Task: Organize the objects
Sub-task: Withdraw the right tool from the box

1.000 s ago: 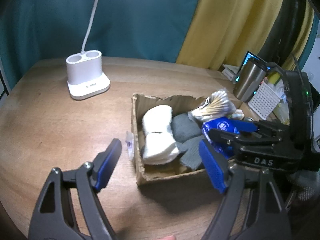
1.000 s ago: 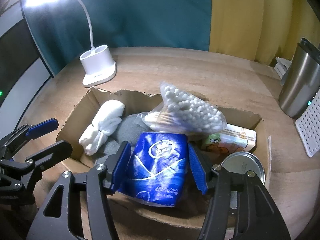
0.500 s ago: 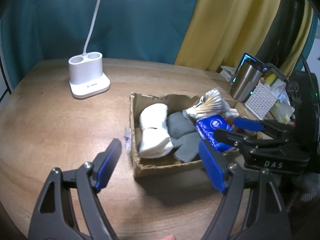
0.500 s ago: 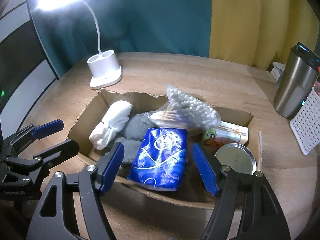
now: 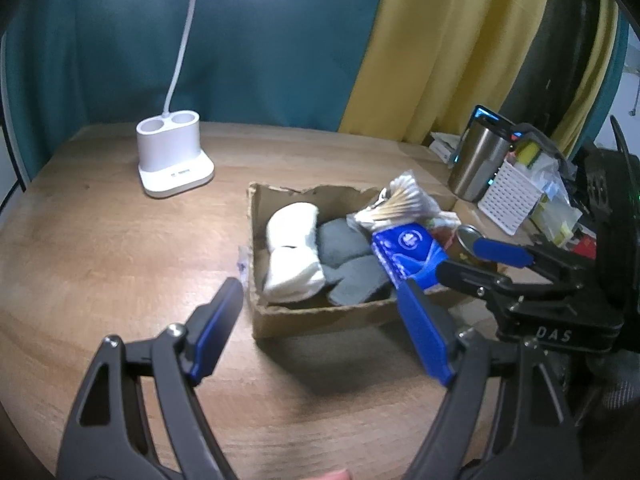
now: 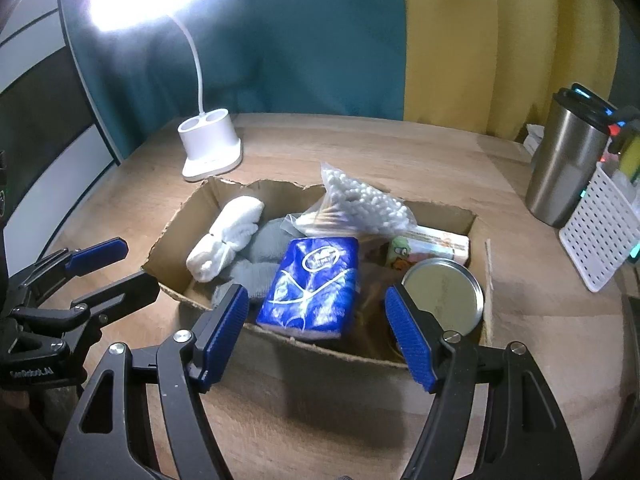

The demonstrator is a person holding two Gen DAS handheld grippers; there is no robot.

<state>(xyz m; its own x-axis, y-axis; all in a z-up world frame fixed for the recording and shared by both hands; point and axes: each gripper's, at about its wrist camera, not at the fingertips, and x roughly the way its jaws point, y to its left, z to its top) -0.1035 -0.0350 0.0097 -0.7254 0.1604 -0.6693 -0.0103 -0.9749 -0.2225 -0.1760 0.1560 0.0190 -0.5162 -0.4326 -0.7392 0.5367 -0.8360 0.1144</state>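
Note:
An open cardboard box (image 6: 168, 240) sits on the wooden table. It holds a white sock roll (image 6: 228, 236), grey socks (image 6: 268, 244), a bag of cotton swabs (image 6: 360, 200), a blue tissue pack (image 6: 312, 280), a small printed carton (image 6: 432, 244) and a round tin (image 6: 440, 292). My right gripper (image 6: 315, 288) hovers open over the box's near wall; the tissue pack lies beyond its pads, untouched. My left gripper (image 5: 320, 284) is open and empty, short of the box (image 5: 320, 320). Each gripper shows in the other's view: the right gripper (image 5: 458, 258) and the left gripper (image 6: 142, 264).
A white lamp base (image 5: 172, 160) with a bent neck stands at the back left. A steel tumbler (image 6: 568, 164) and a white perforated basket (image 6: 600, 236) stand to the right of the box. A small plastic scrap (image 5: 242, 260) lies by the box's left wall.
The right jaws widened off the blue tissue pack, which now lies in the box. Both grippers drew back from the box, so it looks smaller and farther.

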